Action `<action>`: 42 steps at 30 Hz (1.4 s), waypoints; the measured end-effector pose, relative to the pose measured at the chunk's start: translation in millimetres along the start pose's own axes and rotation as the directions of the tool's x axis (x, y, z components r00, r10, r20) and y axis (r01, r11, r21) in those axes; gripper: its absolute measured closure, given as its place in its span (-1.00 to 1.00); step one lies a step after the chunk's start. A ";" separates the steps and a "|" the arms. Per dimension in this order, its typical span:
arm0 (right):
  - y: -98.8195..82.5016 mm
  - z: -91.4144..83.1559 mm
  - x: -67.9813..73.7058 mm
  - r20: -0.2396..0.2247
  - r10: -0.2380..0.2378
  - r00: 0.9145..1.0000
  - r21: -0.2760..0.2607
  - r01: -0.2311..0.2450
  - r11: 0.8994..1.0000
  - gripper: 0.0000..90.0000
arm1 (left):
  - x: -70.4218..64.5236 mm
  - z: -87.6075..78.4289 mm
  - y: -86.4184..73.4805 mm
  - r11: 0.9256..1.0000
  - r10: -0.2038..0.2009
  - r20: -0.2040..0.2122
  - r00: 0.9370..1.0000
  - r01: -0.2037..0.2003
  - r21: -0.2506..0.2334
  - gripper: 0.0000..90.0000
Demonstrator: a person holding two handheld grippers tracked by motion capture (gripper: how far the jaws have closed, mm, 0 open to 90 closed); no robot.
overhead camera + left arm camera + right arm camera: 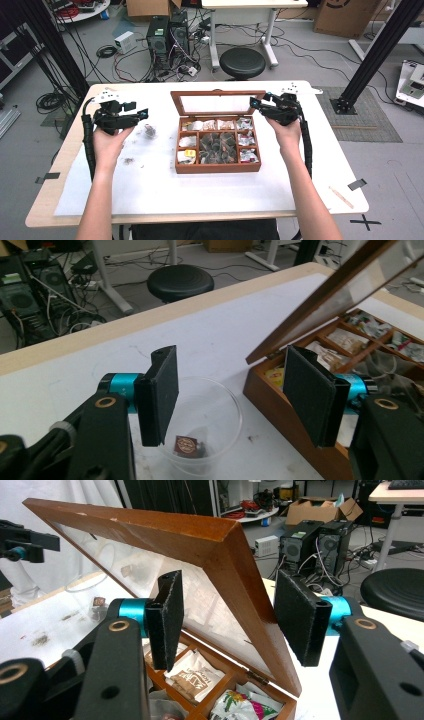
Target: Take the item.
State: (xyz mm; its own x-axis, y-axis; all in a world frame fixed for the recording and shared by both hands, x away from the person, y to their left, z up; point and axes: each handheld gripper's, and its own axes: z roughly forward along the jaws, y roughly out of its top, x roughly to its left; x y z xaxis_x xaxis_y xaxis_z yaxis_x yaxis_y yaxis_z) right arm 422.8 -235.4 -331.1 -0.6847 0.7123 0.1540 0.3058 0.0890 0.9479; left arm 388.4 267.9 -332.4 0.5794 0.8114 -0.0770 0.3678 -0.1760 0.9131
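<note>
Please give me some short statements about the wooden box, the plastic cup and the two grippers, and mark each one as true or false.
1. The glass-paned lid of the brown wooden compartment box is raised. True.
2. The clear plastic cup lies inside the box. False: it stands on the white table cover, left of the box.
3. The left gripper is clamped on the cup. False: its jaws are open and nothing is between the pads.
4. The right gripper has the lid's wooden frame between its jaws. True.
5. The cup holds a small brown packet. True.
</note>
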 end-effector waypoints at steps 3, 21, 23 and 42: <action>-0.2 -0.3 0.1 0.000 -0.002 1.000 0.001 0.002 1.000 0.05 | -6.0 -5.0 -2.8 1.000 0.016 0.027 1.000 -0.016 -0.016 -0.16; -0.8 -0.7 0.4 0.000 -0.001 1.000 0.003 0.001 1.000 0.05 | -35.0 -32.4 -34.6 0.994 0.052 0.158 0.986 -0.035 -0.107 -0.25; -0.8 -0.9 0.6 0.001 0.001 1.000 0.004 -0.001 1.000 0.05 | -37.6 -35.5 -39.3 0.993 0.052 0.175 0.983 -0.032 -0.114 -0.25; -1.4 -0.9 0.8 0.003 0.000 1.000 0.002 0.000 1.000 0.05 | -40.6 -39.6 -46.9 0.993 0.074 0.168 0.983 -0.056 -0.108 -0.27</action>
State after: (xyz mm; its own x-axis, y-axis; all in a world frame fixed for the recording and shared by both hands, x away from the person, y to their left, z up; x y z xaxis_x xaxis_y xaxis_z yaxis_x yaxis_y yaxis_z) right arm 421.2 -235.6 -332.1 -0.6828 0.7144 0.1530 0.3066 0.0902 0.9475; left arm 318.8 265.3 -356.2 0.7187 0.6913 -0.0755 0.2539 -0.1599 0.9539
